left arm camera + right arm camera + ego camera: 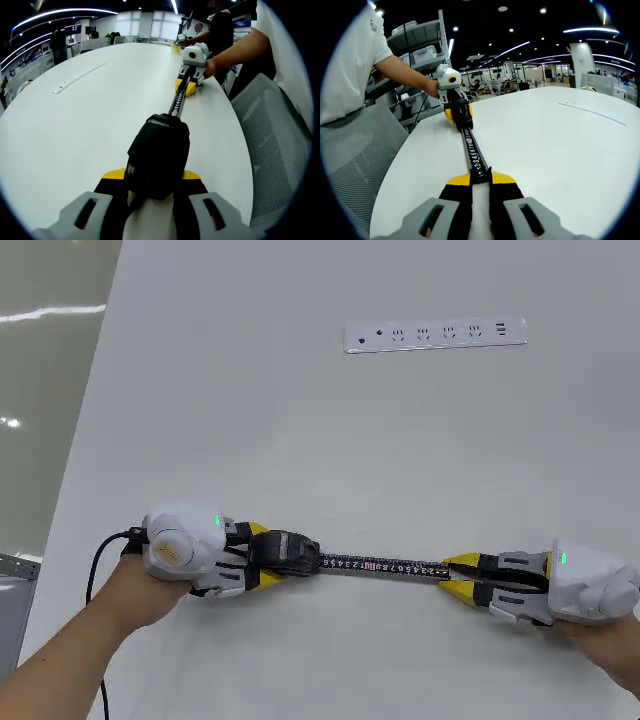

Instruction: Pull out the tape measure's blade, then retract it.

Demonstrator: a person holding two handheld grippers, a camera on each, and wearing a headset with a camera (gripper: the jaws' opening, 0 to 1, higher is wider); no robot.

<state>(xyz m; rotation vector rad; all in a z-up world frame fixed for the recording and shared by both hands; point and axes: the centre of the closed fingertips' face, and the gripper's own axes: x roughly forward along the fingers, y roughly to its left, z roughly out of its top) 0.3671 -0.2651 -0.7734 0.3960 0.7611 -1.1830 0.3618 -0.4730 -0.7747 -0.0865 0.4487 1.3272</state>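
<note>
Firmly, left claw [265, 555] pinches the tape measure [290, 552], right claw [460, 577] nips its blade [385, 567]; power strip [435, 334] lies well apart.

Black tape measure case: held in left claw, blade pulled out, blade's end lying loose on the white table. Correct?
Not quite. The black tape measure case is in the left claw and the dark numbered blade is pulled out, but its end is not lying loose: the right claw is shut on it. The right gripper view shows this.
</note>
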